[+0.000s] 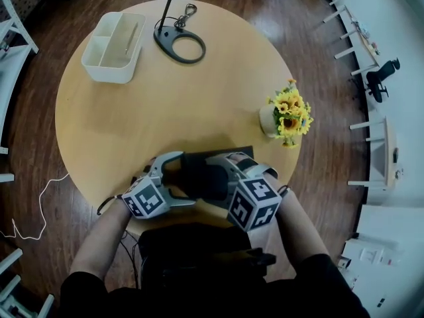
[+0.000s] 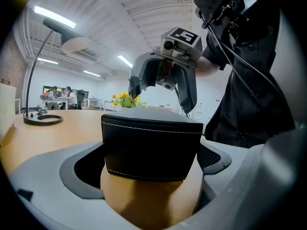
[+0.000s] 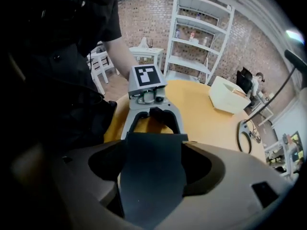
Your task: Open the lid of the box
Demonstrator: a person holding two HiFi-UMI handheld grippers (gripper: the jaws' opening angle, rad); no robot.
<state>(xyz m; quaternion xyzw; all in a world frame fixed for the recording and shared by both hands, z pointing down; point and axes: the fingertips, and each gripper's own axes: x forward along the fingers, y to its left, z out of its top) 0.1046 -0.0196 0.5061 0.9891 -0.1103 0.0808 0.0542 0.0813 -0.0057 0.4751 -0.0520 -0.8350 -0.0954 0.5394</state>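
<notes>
A black box with white stitching (image 1: 203, 169) lies near the front edge of the round wooden table (image 1: 99, 131). My left gripper (image 1: 185, 179) comes in from the left and its jaws clasp the box's near end (image 2: 144, 135), pressed against both sides. My right gripper (image 1: 222, 177) comes from the right and above. In the right gripper view the dark lid (image 3: 152, 176) fills the gap between its jaws and touches both. The left gripper view shows the right gripper (image 2: 160, 94) hanging over the box's far end. The left gripper (image 3: 154, 128) faces the right gripper view.
A white two-part tray (image 1: 114, 47) and a lamp's ring base (image 1: 180, 45) stand at the table's far side. A pot of yellow flowers (image 1: 286, 118) is at the right, behind the box. White shelves (image 3: 199, 37) stand beyond the table.
</notes>
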